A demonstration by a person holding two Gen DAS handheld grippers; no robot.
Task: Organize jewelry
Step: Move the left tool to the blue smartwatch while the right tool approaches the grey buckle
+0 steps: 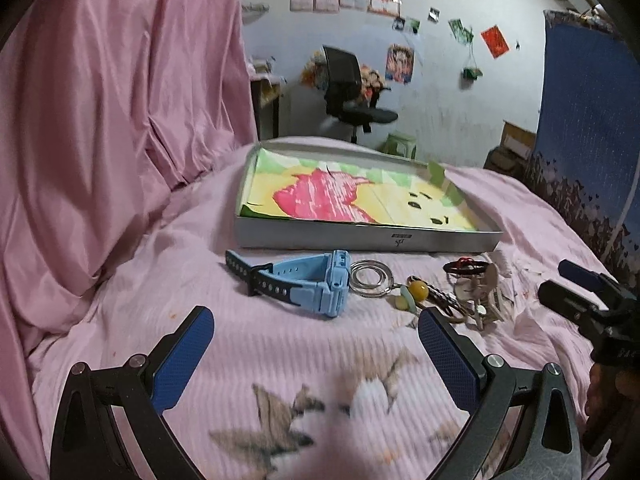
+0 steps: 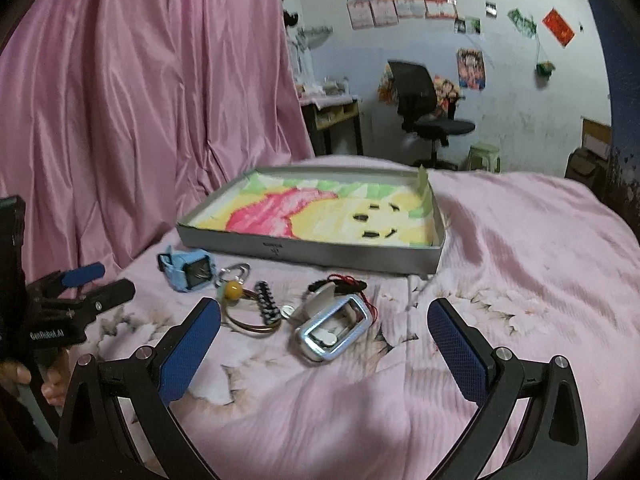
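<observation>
A shallow grey box (image 1: pixel 360 238) (image 2: pixel 320 252) lined with a pink, yellow and green drawing lies on the pink bedspread. In front of it sits a row of pieces: a light blue watch (image 1: pixel 316 280) (image 2: pixel 188 270), clear rings (image 1: pixel 370 276), a yellow bead on a cord (image 1: pixel 418 291) (image 2: pixel 233 290), a black-and-white braided band (image 2: pixel 267 304), a red-and-black cord (image 2: pixel 346 284) and a silver clasp-like case (image 2: pixel 334 332). My left gripper (image 1: pixel 316 324) is open just short of the watch. My right gripper (image 2: pixel 324 316) is open around the silver case, above the bedspread.
A pink curtain (image 1: pixel 120 100) hangs along the left. Beyond the bed stand a black office chair (image 2: pixel 424 108), a green stool (image 2: pixel 484 156) and a desk (image 2: pixel 332 116). A blue patterned cloth (image 1: pixel 584 120) hangs at right. The other gripper (image 2: pixel 72 304) shows at the left edge, held by a hand.
</observation>
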